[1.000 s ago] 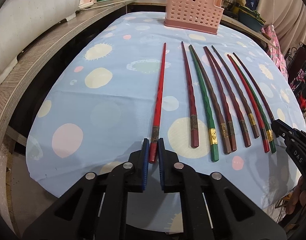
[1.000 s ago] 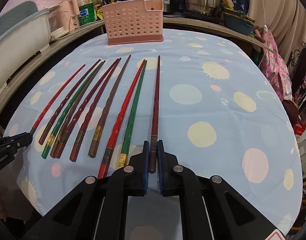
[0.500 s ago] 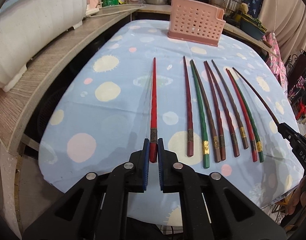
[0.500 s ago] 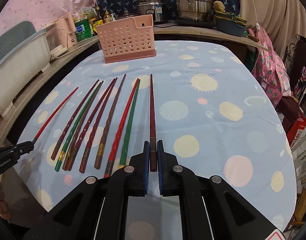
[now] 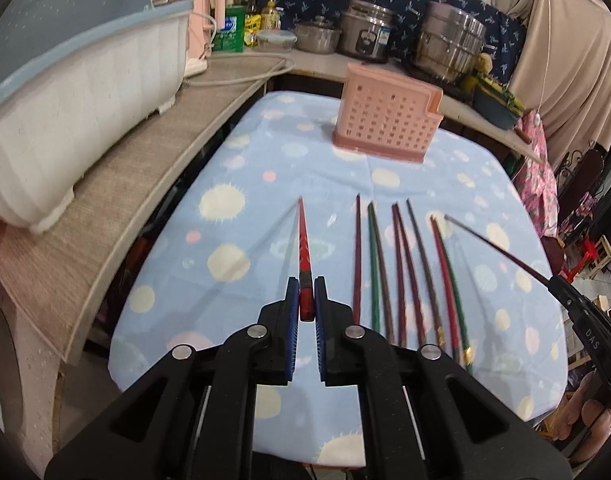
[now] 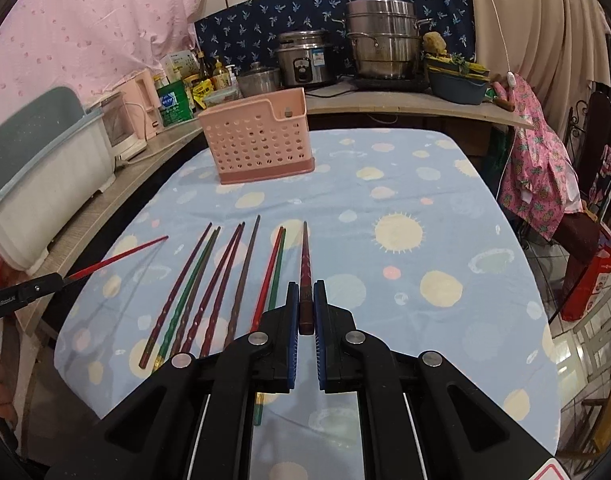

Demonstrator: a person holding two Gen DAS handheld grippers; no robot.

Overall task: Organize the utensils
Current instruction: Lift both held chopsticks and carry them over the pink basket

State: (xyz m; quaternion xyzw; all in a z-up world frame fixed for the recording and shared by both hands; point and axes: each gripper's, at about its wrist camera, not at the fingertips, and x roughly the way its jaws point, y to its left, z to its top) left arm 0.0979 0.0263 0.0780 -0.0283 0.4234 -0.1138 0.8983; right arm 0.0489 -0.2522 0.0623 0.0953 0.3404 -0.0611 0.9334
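Beyond, pink basket (image 5: 386,124) stands behind seven chopsticks (image 5: 401,272).

left gripper (image 5: 304,300): jaws clamped on a red chopstick (image 5: 303,248), pointing forward and down
right gripper (image 6: 304,304): jaws clamped on a dark red chopstick (image 6: 305,264), pointing forward and down

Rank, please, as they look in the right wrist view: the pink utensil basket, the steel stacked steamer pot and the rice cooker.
1. Pink utensil basket, largest, though nearest the camera.
2. Steel stacked steamer pot.
3. Rice cooker, smallest; it stands about as far back as the steamer, so that pair compares fairly.
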